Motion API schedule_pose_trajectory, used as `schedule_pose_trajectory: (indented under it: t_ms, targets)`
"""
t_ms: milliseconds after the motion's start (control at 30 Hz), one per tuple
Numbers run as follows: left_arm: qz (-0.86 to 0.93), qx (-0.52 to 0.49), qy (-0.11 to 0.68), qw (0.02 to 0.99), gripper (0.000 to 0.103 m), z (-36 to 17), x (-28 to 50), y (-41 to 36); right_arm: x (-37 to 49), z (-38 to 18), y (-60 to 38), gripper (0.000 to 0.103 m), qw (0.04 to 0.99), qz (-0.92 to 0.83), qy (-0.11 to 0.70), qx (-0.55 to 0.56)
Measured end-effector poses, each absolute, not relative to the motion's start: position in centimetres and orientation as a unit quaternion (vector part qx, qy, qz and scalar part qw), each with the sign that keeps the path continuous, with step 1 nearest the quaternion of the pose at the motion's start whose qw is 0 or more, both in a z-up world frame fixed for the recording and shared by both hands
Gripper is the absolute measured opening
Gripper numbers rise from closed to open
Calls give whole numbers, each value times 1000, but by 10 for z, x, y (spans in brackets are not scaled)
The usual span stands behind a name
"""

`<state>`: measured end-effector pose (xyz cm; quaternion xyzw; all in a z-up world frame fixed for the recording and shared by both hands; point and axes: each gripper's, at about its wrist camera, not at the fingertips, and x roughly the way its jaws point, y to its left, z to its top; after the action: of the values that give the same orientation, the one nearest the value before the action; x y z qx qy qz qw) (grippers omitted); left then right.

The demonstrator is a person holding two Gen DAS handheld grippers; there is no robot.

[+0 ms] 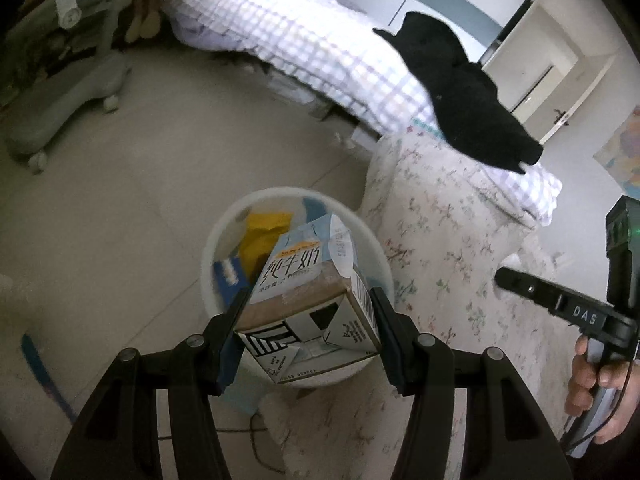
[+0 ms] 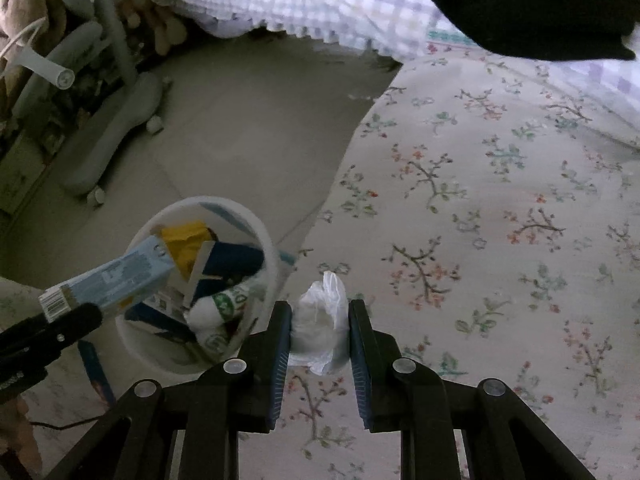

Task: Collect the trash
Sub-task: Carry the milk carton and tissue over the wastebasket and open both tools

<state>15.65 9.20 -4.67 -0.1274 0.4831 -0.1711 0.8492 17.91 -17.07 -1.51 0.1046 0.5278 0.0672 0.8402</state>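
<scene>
My left gripper (image 1: 308, 316) clamps a stiff, light blue-and-white milk carton (image 1: 308, 300) by its sides; my right gripper (image 2: 320, 332) pinches a soft, crushable white plastic wad (image 2: 320, 328), both near the round white plastic bin (image 2: 262, 232).

Blue-and-white milk carton (image 1: 308, 300), bottom end toward the camera, clamped tilted above the white bin (image 1: 224, 224). Bin upright on the floor beside the bed, already holding a yellow wrapper (image 2: 188, 240), a dark blue pack and a white-and-green wad (contents jumbled). Crumpled white plastic bag (image 2: 320, 320), pinched upright over the flowered sheet, just beside the bin.
</scene>
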Motion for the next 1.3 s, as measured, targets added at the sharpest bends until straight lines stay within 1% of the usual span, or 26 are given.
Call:
schedule_pose_trajectory:
  t_ms: [67, 100, 133, 167, 300, 433, 767, 900, 1033, 1100, 1133, 1167, 1200, 1233, 1300]
  targets:
    - [-169, -131, 483, 849, 62, -48, 161, 91, 180, -15, -170, 25, 840, 67, 527, 108]
    - [-157, -131, 492, 846, 70, -50, 164, 90, 181, -15, -170, 25, 840, 65, 527, 110]
    - [-140, -127, 500, 845, 81, -52, 166, 89, 181, -14, -169, 25, 841, 64, 526, 111]
    - [-134, -123, 502, 845, 85, -52, 168, 88, 181, -14, -169, 25, 841, 63, 526, 110]
    - [-108, -106, 503, 851, 86, -46, 165, 91, 181, -14, -168, 25, 840, 64, 527, 108]
    - [-72, -105, 518, 845, 91, -46, 159, 108, 182, -16, -159, 25, 839, 71, 530, 101]
    - [-33, -96, 530, 842, 93, -42, 133, 142, 202, -36, -112, 25, 829, 107, 542, 90]
    - [-26, -93, 535, 840, 99, -43, 129, 144, 208, -40, -98, 25, 826, 119, 542, 96]
    - [-20, -89, 532, 842, 101, -41, 127, 145, 213, -43, -84, 26, 824, 133, 541, 104]
    - [-17, -85, 529, 844, 102, -38, 126, 145, 215, -44, -79, 30, 822, 144, 539, 114]
    - [-16, -82, 528, 845, 102, -38, 125, 145, 216, -45, -77, 35, 820, 153, 537, 125]
    - [-15, -81, 528, 845, 102, -37, 125, 145, 216, -46, -77, 41, 817, 159, 537, 134]
    - [-15, -80, 527, 846, 102, -36, 124, 145, 215, -45, -77, 54, 817, 159, 536, 143]
    - [-15, -79, 527, 846, 102, -35, 123, 145, 214, -43, -77, 58, 819, 158, 532, 146]
    - [-16, -76, 524, 848, 102, -33, 120, 143, 212, -38, -78, 59, 823, 153, 528, 140]
